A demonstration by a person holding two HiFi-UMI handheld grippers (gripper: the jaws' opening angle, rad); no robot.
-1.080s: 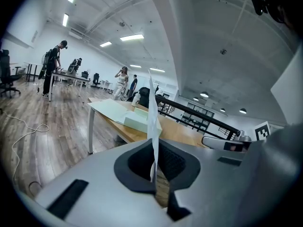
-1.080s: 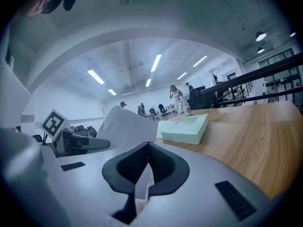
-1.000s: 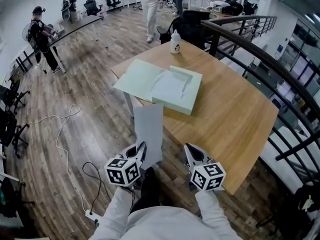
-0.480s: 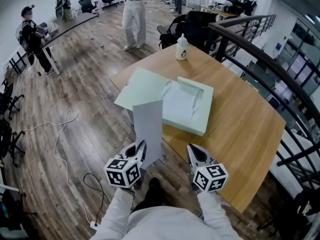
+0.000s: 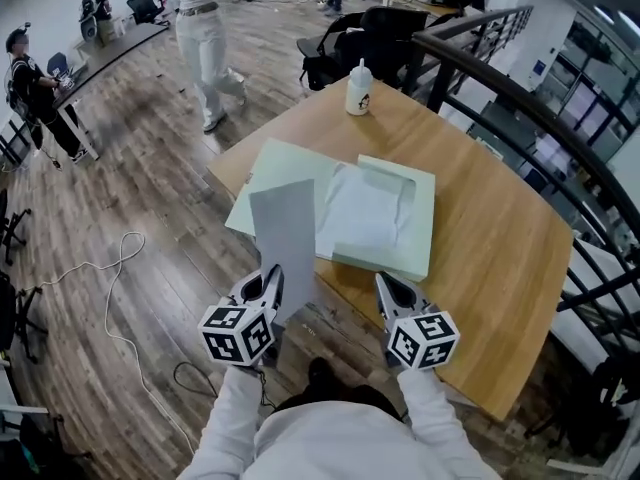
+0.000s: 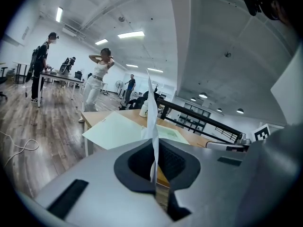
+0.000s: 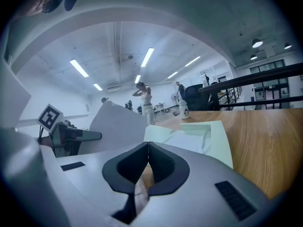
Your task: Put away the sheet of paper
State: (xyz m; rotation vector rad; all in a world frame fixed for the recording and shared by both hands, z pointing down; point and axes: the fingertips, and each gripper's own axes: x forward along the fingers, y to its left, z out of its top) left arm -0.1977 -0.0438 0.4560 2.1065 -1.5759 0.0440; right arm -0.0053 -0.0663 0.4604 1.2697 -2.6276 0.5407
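Currently the left gripper [image 5: 268, 290] is clamped on the near short edge of the sheet of paper [image 5: 286, 230], holding it above the table [image 5: 490, 238]. The sheet's long axis runs straight away from the jaws toward the open pale green folder [image 5: 405, 223], which lies ahead and slightly right. The right gripper [image 5: 392, 293] is closed on nothing and sits nearer the folder.

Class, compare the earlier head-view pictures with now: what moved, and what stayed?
The grey sheet of paper, clamped in the left gripper, has moved forward and now overlaps the pale green open folder. A person in white crossed leftward. The left gripper stays shut on the sheet, the right gripper shut and empty; folder and white bottle unmoved.
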